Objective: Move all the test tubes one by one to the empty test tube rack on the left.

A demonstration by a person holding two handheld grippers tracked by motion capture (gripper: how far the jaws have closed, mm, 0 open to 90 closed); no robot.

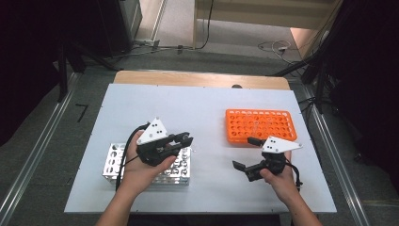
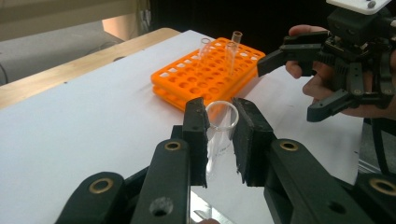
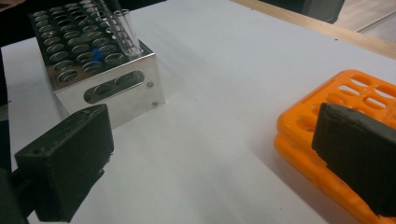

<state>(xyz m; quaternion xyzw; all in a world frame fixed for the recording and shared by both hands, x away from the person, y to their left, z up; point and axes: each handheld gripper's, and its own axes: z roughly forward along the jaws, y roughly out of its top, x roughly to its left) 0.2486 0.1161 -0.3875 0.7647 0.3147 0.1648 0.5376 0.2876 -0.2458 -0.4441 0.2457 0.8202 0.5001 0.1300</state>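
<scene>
My left claw [image 2: 219, 135] is clamped on a clear tube [image 2: 218, 133], held upright above the steel rack [image 1: 115, 162] at the bench's [image 1: 207, 108] near left. My right claw [image 1: 248, 153] stands wide open with nothing between its jaws, just in front of the orange rack [image 1: 260, 125], where three more tubes [image 2: 232, 51] stand.

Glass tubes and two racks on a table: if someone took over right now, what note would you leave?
Left gripper: shut on a glass tube, held above the metal rack.
Right gripper: open, nothing between its jaws, beside the orange rack.
Done: some tubes already stand in the orange rack.
Left: the held tube probably goes to the orange rack next.
</scene>
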